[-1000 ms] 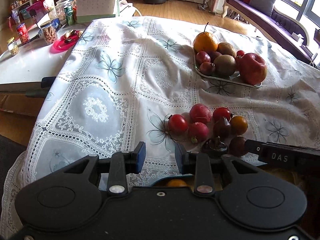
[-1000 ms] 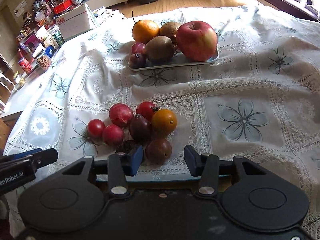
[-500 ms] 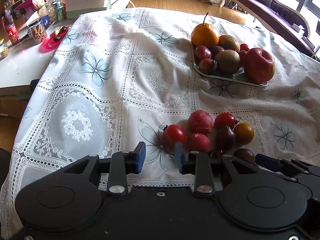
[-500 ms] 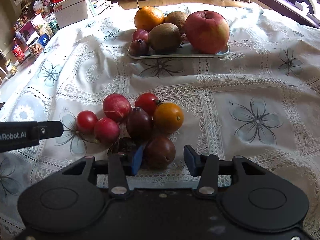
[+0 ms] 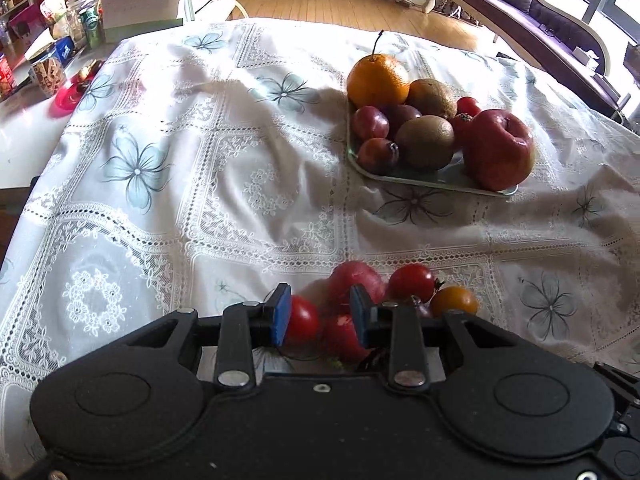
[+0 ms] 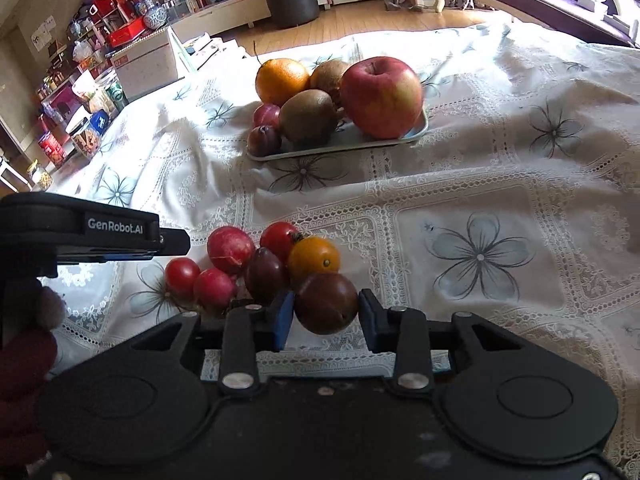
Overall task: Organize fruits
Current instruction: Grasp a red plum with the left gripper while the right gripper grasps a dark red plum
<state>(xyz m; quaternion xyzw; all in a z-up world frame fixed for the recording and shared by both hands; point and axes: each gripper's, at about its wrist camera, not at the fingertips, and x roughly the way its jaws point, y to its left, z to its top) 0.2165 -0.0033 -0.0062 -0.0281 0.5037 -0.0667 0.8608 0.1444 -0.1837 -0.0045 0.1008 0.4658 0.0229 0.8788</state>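
- The surface (image 6: 520, 168), under a white lace tablecloth with blue flowers, carries two groups of fruit well apart: a loaded tray at the far side and a loose cluster near both claws.
- The tray (image 6: 420, 130) holds an apple (image 6: 382, 96), an orange (image 6: 282, 80), two kiwis and a few small dark plums; there looks to be little bare room left on it.
- The loose cluster is small, round fruit touching one another: red tomatoes, an orange-yellow tomato (image 6: 314, 258), reddish plums and a dark plum (image 6: 326, 302) at the near edge.
- The right claw (image 6: 325, 320) is spread, and the dark plum sits directly between its blue pads, close to them but not visibly pinched. This claw is the nearer one to that fruit; closing should catch it across its widest part.
- The left claw (image 5: 319, 316) is also spread, straddling a red tomato (image 5: 300, 320) at the cluster's left end, with a neighbouring red fruit crowding the right pad.
- Being round, the fruits have no long axis to align with.
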